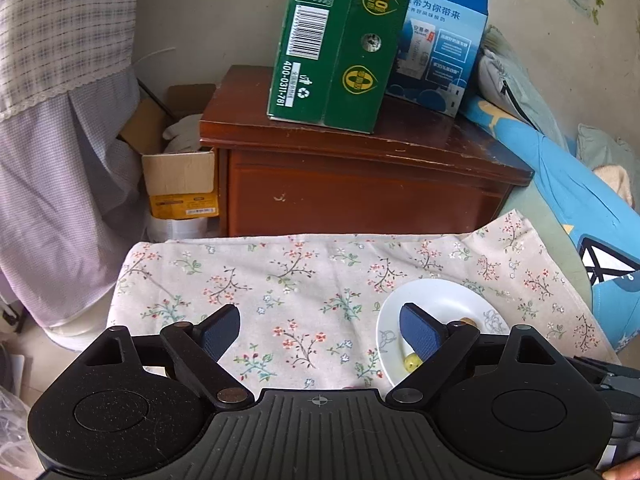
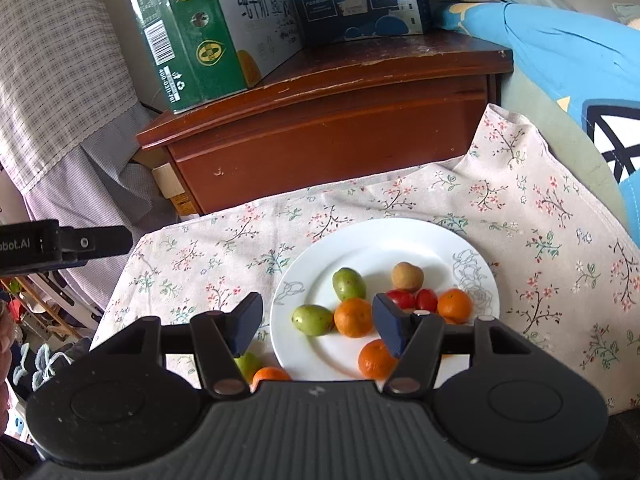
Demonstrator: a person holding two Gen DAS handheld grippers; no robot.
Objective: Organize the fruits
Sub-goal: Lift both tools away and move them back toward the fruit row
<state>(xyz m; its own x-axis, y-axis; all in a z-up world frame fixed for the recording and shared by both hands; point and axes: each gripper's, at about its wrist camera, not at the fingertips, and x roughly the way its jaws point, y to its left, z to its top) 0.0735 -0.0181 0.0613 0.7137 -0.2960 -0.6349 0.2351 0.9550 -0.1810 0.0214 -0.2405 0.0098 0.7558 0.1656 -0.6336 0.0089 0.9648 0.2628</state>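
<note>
Hovering right gripper (image 2: 318,326) over plate (image 2: 384,240), jaws wide, empty (left gripper (image 1: 320,332) likewise); risking nudging rim-side stray orange (image 2: 270,374) off worktop.

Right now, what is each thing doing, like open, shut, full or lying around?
Left gripper: open, holding nothing.
Right gripper: open, holding nothing.
Round white plate: holds several fruits.
Small orange tangerine: off the plate, on the cloth.
Green milk carton box: closed, atop the cabinet.
</note>
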